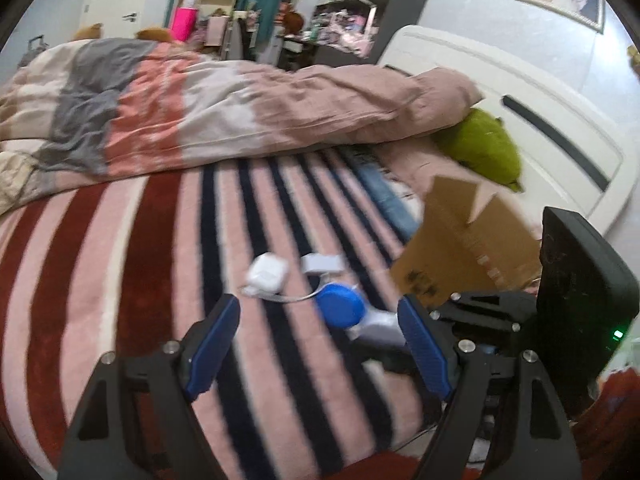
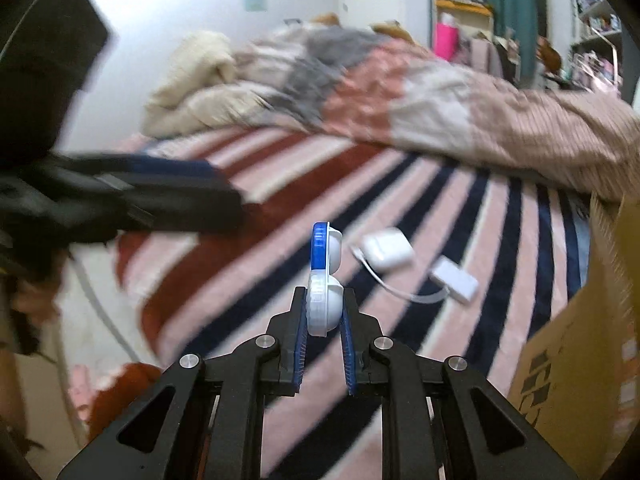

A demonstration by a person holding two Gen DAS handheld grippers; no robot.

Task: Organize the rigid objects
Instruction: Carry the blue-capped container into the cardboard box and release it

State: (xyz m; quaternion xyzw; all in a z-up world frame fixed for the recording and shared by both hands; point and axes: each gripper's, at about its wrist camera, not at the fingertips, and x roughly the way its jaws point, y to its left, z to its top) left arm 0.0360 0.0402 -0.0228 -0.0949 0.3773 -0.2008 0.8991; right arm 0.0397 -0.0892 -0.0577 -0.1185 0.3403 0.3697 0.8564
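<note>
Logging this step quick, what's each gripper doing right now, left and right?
Left gripper: open, holding nothing.
Right gripper: shut on the contact lens case, gripping its white end.

Left gripper (image 1: 318, 334): jaws spread wide, blue pads facing each other, nothing between them; hovering above the striped bedcover.
Left fingers (image 1: 212, 348): black arms with blue pads, angled forward and slightly inward at the tips.
Left gripper in right wrist view (image 2: 180, 184): blurred, reaching in from the left edge, pointing right.
Right gripper (image 2: 323, 322): jaws drawn close, pads pressed on both sides of the white half of a lens case (image 2: 325, 280), held upright.
Right gripper in left wrist view (image 1: 480, 312): black body at the right edge, just beside the left gripper's right finger.
</note>
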